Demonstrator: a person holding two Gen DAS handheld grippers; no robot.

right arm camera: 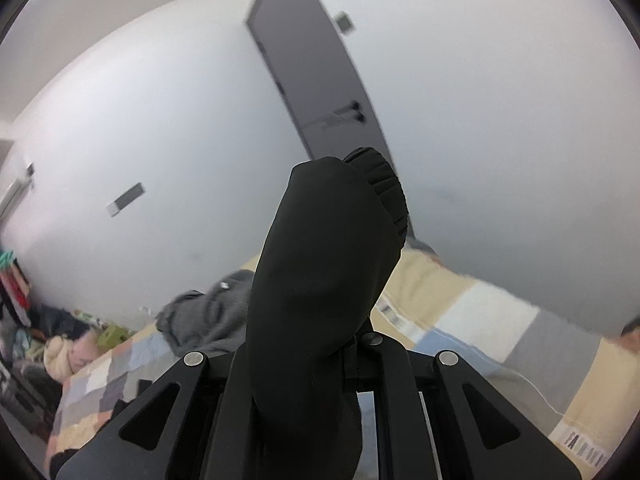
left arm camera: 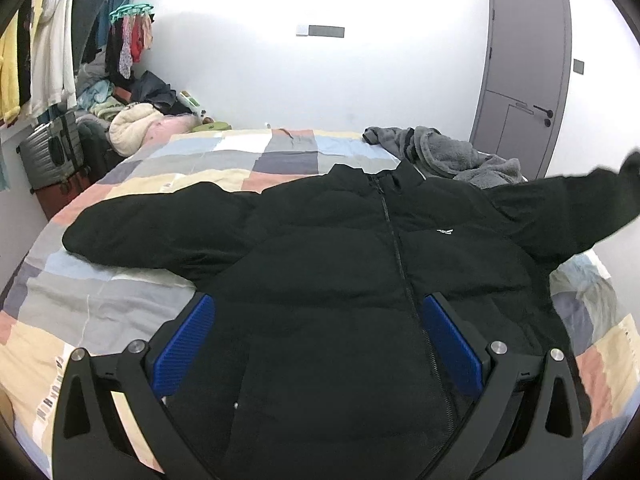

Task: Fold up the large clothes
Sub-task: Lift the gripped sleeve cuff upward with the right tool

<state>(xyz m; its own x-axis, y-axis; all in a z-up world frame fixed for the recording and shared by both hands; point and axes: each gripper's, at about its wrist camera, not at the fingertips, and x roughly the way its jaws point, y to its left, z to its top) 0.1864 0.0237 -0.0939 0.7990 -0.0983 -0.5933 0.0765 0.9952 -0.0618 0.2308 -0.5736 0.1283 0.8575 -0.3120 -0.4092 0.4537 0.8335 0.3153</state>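
Left wrist view: the left claw (left arm camera: 316,340) hangs released, blue pads spread wide over a black jacket (left arm camera: 340,260) lying front-up on the patchwork bed (left arm camera: 100,292). Right wrist view: the right claw (right arm camera: 316,360) is clenched on the jacket's sleeve (right arm camera: 324,240), lifted above the bed.

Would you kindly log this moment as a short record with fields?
garment: black puffer jacket, zipped, front up on the patchwork bed
left gripper: open, above the jacket's lower front
right gripper: shut on the sleeve, lifted off the bed
other sleeve: spread flat
nearby: grey fleece garment near the collar
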